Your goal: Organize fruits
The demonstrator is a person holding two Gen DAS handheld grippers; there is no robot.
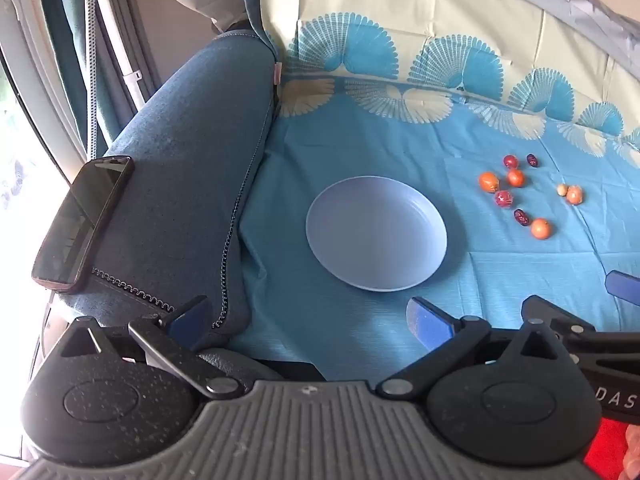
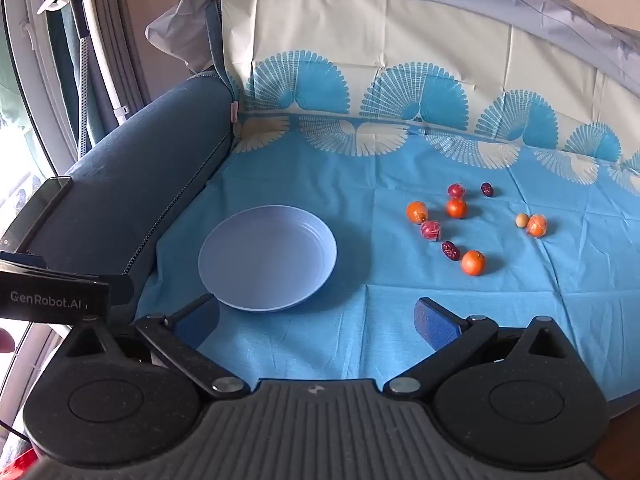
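Spread over a sofa seat and up its backrest: one blue cloth printed with fan shapes in blue and cream. To the left, one blue-grey padded armrest, carrying one dark phone lying flat on its top. On the cloth, left of centre, one pale lavender plate, round, shallow, with nothing on it. To its right, well apart from the rim, nine small fruits scattered loosely:

- Four orange ones, round and glossy, the last seemingly in clear wrap.
- Two reddish round ones in shiny wrap.
- Two dark red wrinkled ones, oval.
- One tiny pale beige one, touching the rightmost orange.

Nearest the cameras, two sets of tongs. Left tongs spread wide, blue pads holding nothing, hovering at the cloth's near edge beside the armrest. Right tongs likewise spread wide and bare, hanging just before the plate's near rim.
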